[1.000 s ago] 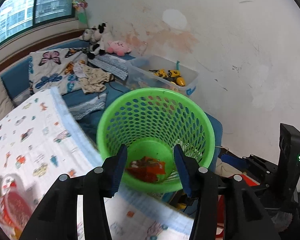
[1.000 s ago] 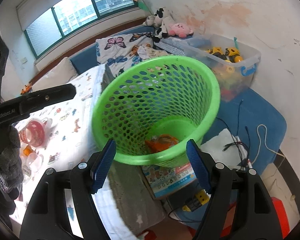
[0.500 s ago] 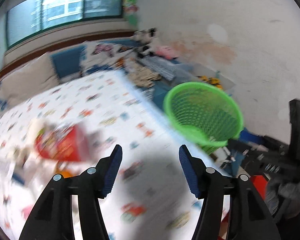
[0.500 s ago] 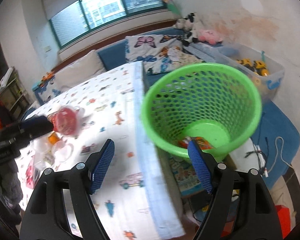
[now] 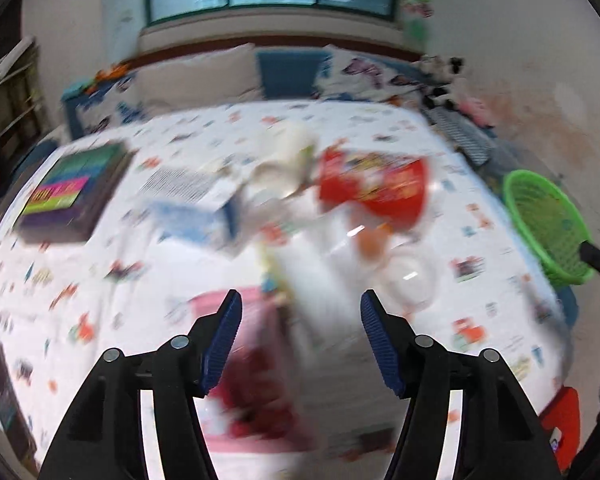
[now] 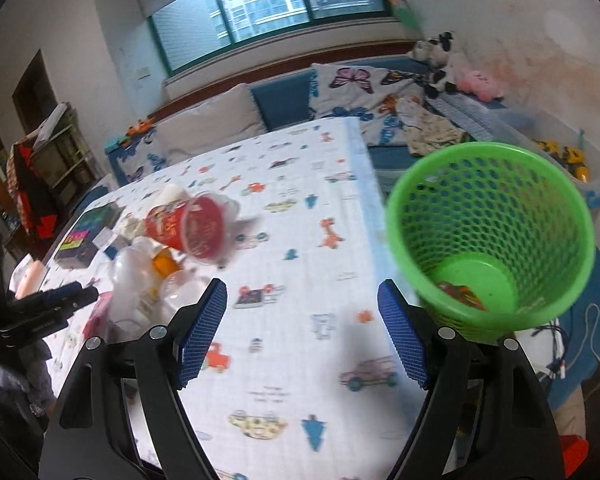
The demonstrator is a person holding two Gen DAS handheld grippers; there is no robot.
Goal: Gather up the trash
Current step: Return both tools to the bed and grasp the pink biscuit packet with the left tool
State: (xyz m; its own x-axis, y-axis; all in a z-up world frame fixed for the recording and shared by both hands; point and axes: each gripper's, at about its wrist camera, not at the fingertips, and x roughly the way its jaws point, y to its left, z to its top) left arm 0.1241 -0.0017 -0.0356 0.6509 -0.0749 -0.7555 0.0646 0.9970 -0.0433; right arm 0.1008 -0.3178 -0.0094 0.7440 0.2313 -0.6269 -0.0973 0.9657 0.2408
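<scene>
A green mesh basket (image 6: 496, 236) stands off the table's right edge with a red wrapper (image 6: 460, 294) in its bottom; it also shows in the left wrist view (image 5: 548, 220). A pile of trash lies on the patterned tablecloth (image 6: 300, 280): a red cup (image 6: 192, 230) on its side, clear plastic lids (image 6: 140, 276) and a pink packet (image 5: 256, 344). My left gripper (image 5: 300, 340) is open and empty above the pile. My right gripper (image 6: 302, 332) is open and empty over the cloth, left of the basket.
A dark box with colored stripes (image 5: 72, 196) lies at the table's left. A white paper box (image 5: 196, 208) lies by the pile. A sofa with cushions (image 6: 340, 92) and a clear toy bin (image 6: 560, 152) stand behind.
Both grippers have swung left, away from the basket and toward the table. The left one now looks over the trash pile, blurred by motion. Both stay open and empty.
</scene>
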